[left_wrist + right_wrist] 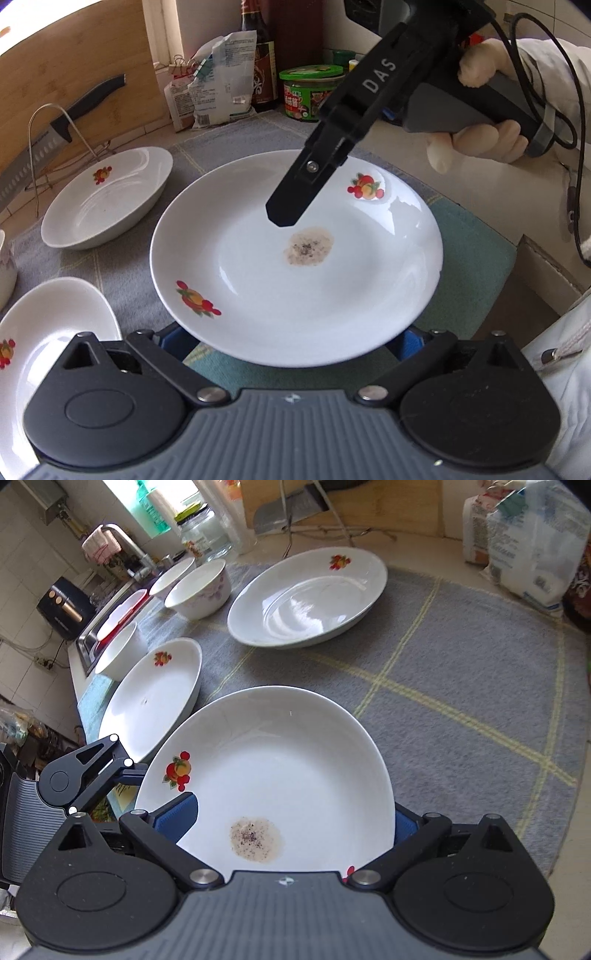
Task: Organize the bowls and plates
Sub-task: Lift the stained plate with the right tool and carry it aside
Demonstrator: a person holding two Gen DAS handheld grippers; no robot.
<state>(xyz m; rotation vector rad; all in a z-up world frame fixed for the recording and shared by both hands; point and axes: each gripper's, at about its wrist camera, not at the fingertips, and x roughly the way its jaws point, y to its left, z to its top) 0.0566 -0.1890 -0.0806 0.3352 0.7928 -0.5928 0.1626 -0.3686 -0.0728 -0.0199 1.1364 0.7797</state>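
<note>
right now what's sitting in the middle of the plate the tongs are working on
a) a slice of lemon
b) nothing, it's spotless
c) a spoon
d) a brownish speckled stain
d: the plate has a brownish patch with dark specks near its middle, seen in both wrist views; apart from the fruit decals near the rim, nothing else is on it.

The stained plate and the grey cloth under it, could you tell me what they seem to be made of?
The stained plate looks like glazed white ceramic: glossy window glare and printed fruit decals. The grey cloth looks like soft woven textile, matte and fuzzy with yellow grid lines; the exact fibre can't be told.
</note>
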